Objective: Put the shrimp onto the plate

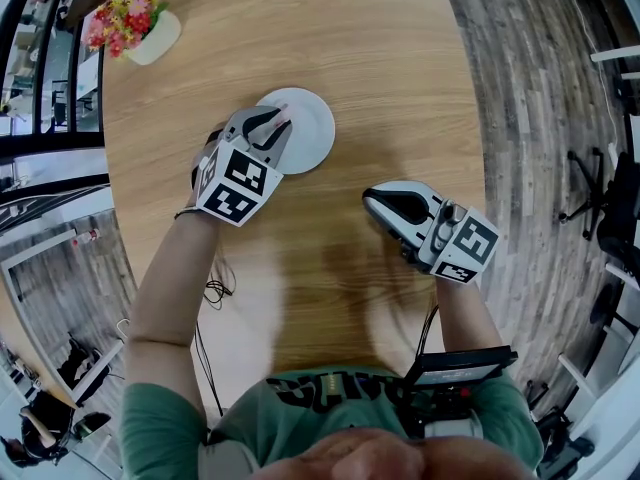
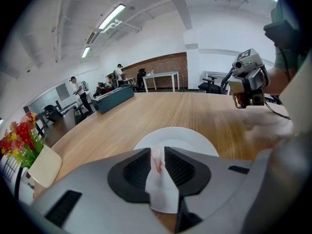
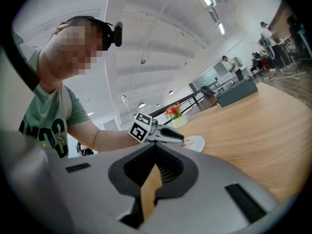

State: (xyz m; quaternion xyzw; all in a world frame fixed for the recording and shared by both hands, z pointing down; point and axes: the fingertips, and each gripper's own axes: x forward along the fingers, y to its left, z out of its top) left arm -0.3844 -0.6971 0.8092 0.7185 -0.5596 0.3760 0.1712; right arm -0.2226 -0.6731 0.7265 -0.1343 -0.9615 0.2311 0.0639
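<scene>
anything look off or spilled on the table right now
Nothing stands out. The left gripper is shut on the shrimp at the rim of the white plate, which lies flat and bare. The flower pot stands upright, the right gripper is shut and empty, and nothing is spilled on the table.

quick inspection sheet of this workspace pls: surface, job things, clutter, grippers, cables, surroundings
Surface: wooden table, mostly bare.
Job's things: white plate toward the far left of the table; shrimp pinched between the left gripper's fingers, over the plate's near rim, not yet set down.
Clutter: flower pot at the far left corner.
Grippers: left gripper shut on the shrimp; right gripper shut, nothing between its fingers, held over bare wood, apart from the plate.
Cables: thin black cable beside the left forearm.
Surroundings: plank floor, office chair at right, people far off.
</scene>
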